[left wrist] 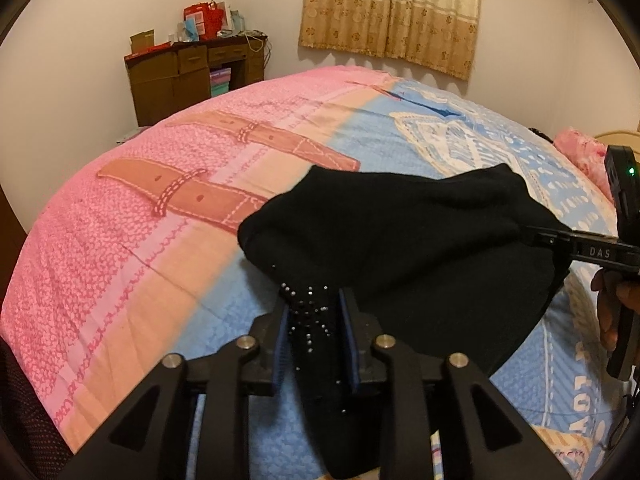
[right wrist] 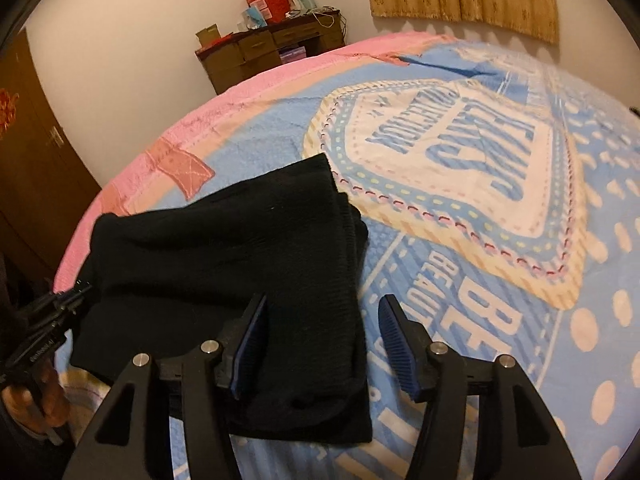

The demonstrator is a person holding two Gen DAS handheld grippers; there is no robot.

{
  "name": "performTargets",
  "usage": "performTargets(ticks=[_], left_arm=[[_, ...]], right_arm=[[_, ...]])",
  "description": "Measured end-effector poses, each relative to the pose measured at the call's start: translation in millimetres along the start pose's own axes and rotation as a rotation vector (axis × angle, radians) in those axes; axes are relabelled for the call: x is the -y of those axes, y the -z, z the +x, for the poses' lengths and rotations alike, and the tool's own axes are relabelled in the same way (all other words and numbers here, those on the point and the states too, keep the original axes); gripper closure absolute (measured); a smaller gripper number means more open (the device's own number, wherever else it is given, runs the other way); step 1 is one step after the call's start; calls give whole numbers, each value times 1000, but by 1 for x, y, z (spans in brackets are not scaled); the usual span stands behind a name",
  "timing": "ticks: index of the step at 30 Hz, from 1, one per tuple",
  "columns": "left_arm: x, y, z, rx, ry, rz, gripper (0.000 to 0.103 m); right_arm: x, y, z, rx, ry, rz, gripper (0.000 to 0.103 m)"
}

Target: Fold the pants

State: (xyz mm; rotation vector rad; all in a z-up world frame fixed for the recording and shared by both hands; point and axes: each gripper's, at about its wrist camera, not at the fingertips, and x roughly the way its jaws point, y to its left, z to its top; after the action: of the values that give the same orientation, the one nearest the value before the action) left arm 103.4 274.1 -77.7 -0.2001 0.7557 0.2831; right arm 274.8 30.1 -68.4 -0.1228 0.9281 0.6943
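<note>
Black pants [left wrist: 400, 232] lie folded in a thick stack on the pink and blue bedspread [left wrist: 160, 240]. A strip with small silver studs [left wrist: 312, 312] runs between the jaws of my left gripper [left wrist: 314, 300]. The jaws stand a little apart around it and the pads do not clamp the cloth. In the right wrist view the pants [right wrist: 224, 248] lie left of centre. My right gripper [right wrist: 323, 304] is open over their right edge, its left pad above the cloth and its right pad over the bedspread [right wrist: 480, 240]. Each gripper shows at the other view's edge, the right gripper [left wrist: 560, 240] and the left gripper [right wrist: 76, 292].
A brown desk [left wrist: 192, 76] piled with boxes and bags stands against the far wall beyond the bed. A patterned curtain [left wrist: 392, 12] hangs at the back right. A dark wardrobe [right wrist: 32, 160] is at the left, and a pink pillow [left wrist: 580, 152] lies at the bed's right end.
</note>
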Motion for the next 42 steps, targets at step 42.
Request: performTargets(ticks=[42], left_arm=[[38, 24, -99, 140, 51, 58, 34]], right_arm=[[-62, 113, -175, 304, 156, 18, 35]])
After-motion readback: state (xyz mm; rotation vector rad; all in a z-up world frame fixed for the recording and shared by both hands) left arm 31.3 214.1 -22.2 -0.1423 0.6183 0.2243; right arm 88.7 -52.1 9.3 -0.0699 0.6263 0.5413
